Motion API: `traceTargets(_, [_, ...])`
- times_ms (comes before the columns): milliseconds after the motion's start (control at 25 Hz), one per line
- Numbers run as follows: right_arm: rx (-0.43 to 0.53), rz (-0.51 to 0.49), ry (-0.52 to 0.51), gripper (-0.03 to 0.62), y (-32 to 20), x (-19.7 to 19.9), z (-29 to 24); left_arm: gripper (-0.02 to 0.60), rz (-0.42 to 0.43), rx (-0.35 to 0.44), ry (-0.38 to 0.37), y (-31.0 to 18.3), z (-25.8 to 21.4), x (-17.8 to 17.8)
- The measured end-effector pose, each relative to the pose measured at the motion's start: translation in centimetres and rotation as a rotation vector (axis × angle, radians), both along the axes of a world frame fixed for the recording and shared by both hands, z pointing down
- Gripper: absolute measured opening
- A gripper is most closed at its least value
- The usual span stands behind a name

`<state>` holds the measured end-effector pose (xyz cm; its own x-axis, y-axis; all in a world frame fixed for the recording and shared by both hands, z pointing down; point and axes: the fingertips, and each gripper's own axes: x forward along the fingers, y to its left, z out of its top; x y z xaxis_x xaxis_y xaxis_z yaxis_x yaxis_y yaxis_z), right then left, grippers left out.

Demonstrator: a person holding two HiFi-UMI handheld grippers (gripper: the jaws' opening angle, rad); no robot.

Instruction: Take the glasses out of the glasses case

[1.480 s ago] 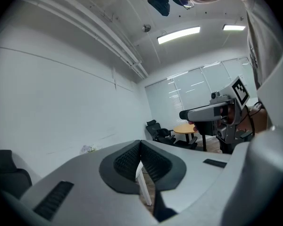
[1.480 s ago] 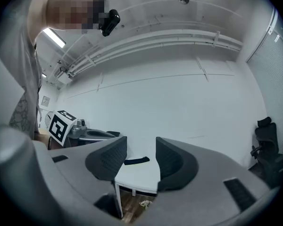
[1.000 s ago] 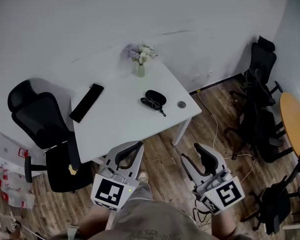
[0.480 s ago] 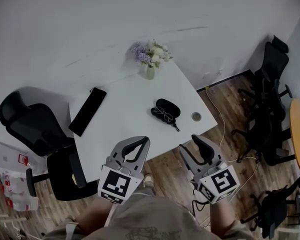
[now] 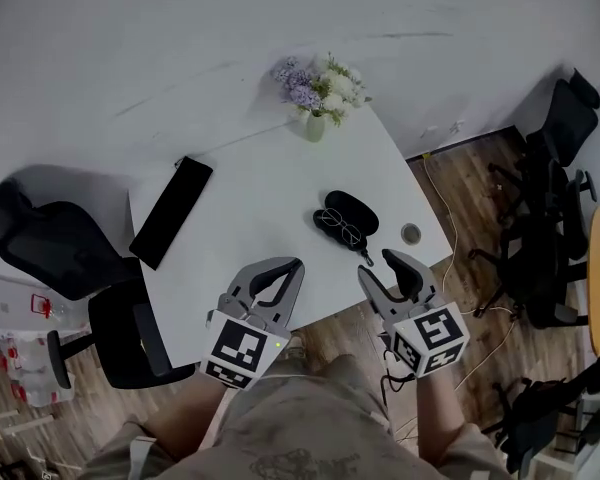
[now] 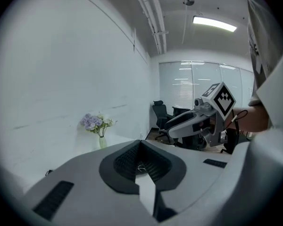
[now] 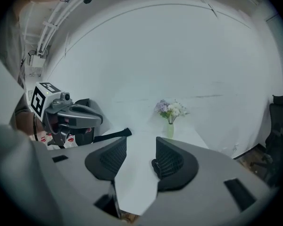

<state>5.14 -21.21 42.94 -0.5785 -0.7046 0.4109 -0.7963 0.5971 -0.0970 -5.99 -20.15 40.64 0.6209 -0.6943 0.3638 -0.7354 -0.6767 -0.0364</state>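
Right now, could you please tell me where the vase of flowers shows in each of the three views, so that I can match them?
Head view: the vase of flowers is at top centre, on the table's far corner by the wall.
Left gripper view: it is left of centre, in front of the white wall.
Right gripper view: it is just right of centre.
Shared landmark: the white table it stands on.

text check | I read no words, brands or numbers anywhere | left gripper [image 5: 294, 267] cube: black-and-white square marker, pattern only | right gripper [image 5: 377, 265] cube: same kind, pattern only | boxes [image 5: 25, 380] on floor: red print, too small to read
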Motion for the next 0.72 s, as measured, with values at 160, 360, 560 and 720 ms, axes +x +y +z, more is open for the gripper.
traceTargets(160, [-0.055, -0.026, 0.035, 0.21, -2.5, 0.3, 2.6, 0.015, -0.034, -0.048, -0.012, -1.9, 2.0, -0.1])
traceTargets(360, [-0.152, -0.102, 0.08, 0.21, -6.4, 0.5, 6.6, 0.015, -0.124, -0.137, -0.02, -4.4, 4.6, -0.2])
traceTargets(560, [-0.222, -0.191, 0.148, 0.21, -9.4, 0.4, 11.5, 0.015, -0.232, -0.23, -0.032, -5.8, 7.4, -0.4])
traceTargets(720, [-0.27, -0.263, 0.211, 0.21, -11.4, -0.2, 15.3, 0.015, -0.309, -0.299, -0.021, -6.7, 9.7, -0.5])
